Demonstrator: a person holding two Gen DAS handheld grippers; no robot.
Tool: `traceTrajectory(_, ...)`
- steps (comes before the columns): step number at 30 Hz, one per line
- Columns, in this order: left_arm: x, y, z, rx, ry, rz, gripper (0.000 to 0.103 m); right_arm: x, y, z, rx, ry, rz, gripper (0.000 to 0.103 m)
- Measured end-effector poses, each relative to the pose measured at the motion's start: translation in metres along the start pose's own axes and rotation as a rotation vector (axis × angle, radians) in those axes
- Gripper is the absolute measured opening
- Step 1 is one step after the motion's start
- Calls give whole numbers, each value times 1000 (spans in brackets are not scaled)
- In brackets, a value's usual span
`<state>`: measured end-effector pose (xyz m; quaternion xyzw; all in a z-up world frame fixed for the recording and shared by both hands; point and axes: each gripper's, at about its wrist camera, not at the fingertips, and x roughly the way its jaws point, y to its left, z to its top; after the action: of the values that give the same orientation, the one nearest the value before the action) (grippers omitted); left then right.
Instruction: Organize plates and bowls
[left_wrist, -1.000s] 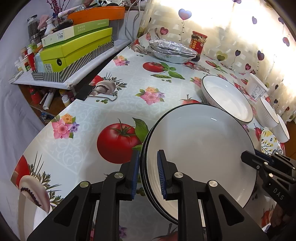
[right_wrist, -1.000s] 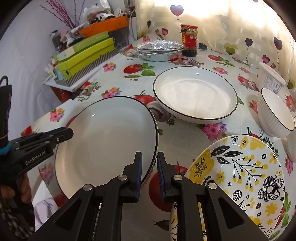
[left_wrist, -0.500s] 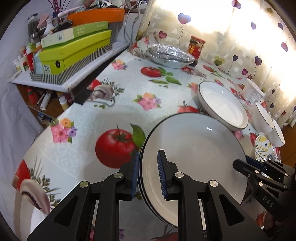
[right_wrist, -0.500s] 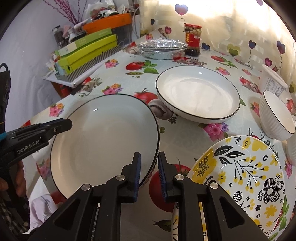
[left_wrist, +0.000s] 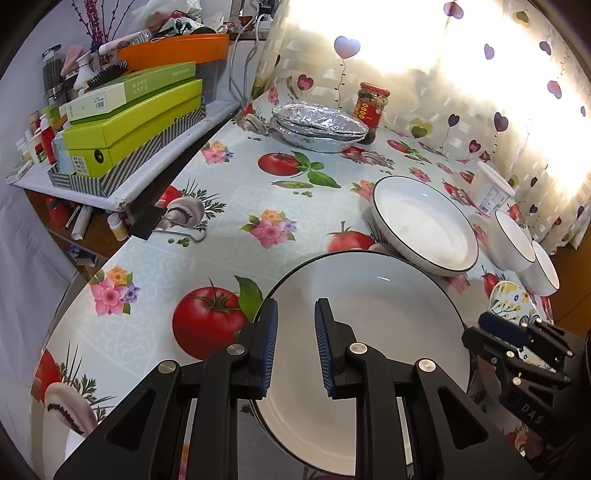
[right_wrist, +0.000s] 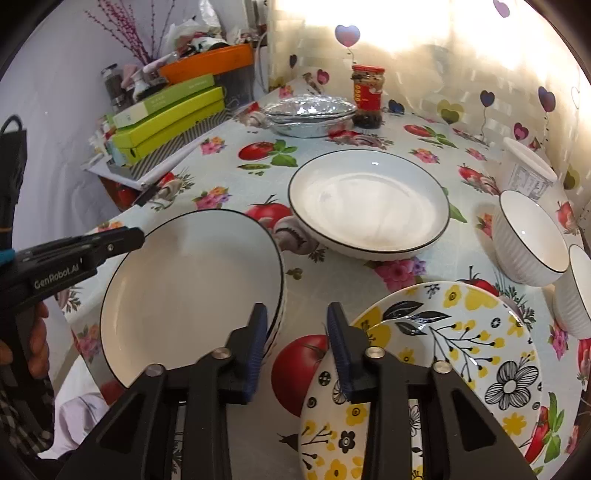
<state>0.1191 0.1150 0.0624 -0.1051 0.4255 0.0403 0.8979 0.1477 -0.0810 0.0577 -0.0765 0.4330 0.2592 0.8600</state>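
Tomato-print oilcloth (right_wrist: 306, 291) carries the stacked white plates (right_wrist: 184, 291), their near rim just left of the right gripper (right_wrist: 297, 332), whose parted, empty jaws have just been opening; glossy, breakable, best pinched at the rim.

My black claw (right_wrist: 297, 345) has blue pads. The round white ceramic plates (right_wrist: 192, 291) have thin black rims, one plate (right_wrist: 461, 354) wears yellow-and-black flowers, and the desk's oilcloth (left_wrist: 236, 192) has red tomatoes and pink blossoms.

Two white plates (right_wrist: 192, 288), one floral plate (right_wrist: 443, 350), two ribbed bowls (right_wrist: 528, 236), one jar (right_wrist: 367, 90)
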Motion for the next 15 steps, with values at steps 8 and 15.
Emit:
traceTrajectory(8, 1, -7, 5, 17, -3, 3, 21, 6, 10, -2, -34, 6, 25, 10)
traceTrajectory(15, 10, -18, 13, 32, 9, -8, 21, 7, 5, -1, -29, 10, 60, 10)
